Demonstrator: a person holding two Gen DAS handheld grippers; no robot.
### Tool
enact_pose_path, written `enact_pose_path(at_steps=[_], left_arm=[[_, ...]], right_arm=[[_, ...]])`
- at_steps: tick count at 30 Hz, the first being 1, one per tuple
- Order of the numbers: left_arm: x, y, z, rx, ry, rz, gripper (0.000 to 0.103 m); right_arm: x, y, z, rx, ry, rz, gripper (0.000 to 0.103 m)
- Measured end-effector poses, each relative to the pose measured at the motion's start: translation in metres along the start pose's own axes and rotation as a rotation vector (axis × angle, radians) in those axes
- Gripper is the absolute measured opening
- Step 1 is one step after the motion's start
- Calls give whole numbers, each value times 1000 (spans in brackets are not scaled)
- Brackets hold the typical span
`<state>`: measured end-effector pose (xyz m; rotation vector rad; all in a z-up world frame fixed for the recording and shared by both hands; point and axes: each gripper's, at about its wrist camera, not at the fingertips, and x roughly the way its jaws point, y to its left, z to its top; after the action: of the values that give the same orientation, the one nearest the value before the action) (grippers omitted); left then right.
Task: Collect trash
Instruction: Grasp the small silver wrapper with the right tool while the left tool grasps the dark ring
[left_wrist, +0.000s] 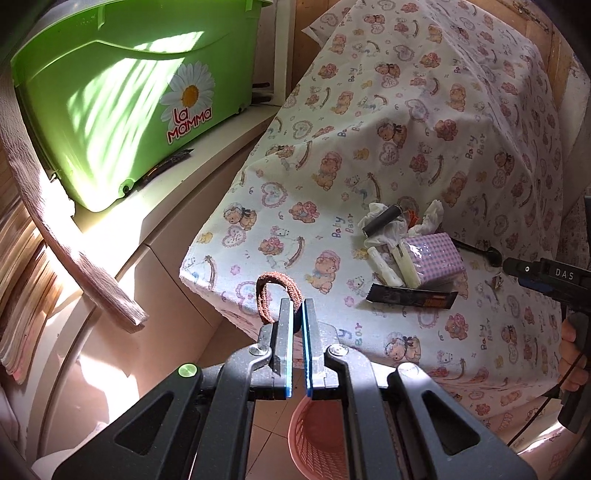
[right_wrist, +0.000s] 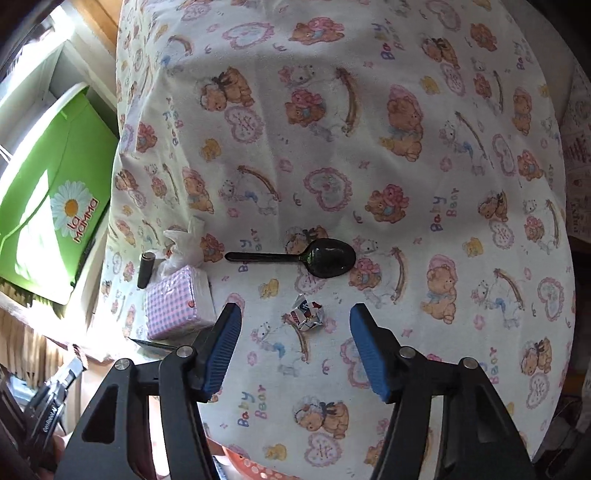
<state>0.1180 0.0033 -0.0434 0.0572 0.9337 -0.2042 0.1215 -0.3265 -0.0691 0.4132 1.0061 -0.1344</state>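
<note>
My left gripper is shut on a brown fabric loop, held at the table's near corner above a pink basket on the floor. My right gripper is open, its jaws either side of a crumpled wrapper on the bear-print tablecloth. A black plastic spoon lies just beyond the wrapper. A pile of trash sits by a pink checked tissue pack: crumpled white tissue, a dark cylinder, white sticks and a black wrapper.
A green "La Mamma" bin stands on a white cabinet left of the table. A pinkish cloth hangs at the left. The pink basket's rim shows under the table's front edge in the right wrist view.
</note>
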Motion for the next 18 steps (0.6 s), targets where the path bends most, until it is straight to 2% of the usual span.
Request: enact_pose_path(at_steps=[3, 8, 14, 16, 18], left_arm=[[0, 0, -1, 8, -4, 7, 4], [4, 3, -3, -7, 12, 13, 4], [4, 6, -4, -15, 13, 15, 4], [3, 6, -4, -16, 12, 15, 4], [3, 7, -4, -16, 11, 16, 4]], right_arm=[[10, 17, -2, -101, 0, -100, 63], [30, 47, -10, -236, -1, -226, 53], [42, 54, -13, -227, 6, -243, 35], [43, 55, -12, -212, 8, -237, 22], [42, 49, -10, -197, 11, -219, 21]])
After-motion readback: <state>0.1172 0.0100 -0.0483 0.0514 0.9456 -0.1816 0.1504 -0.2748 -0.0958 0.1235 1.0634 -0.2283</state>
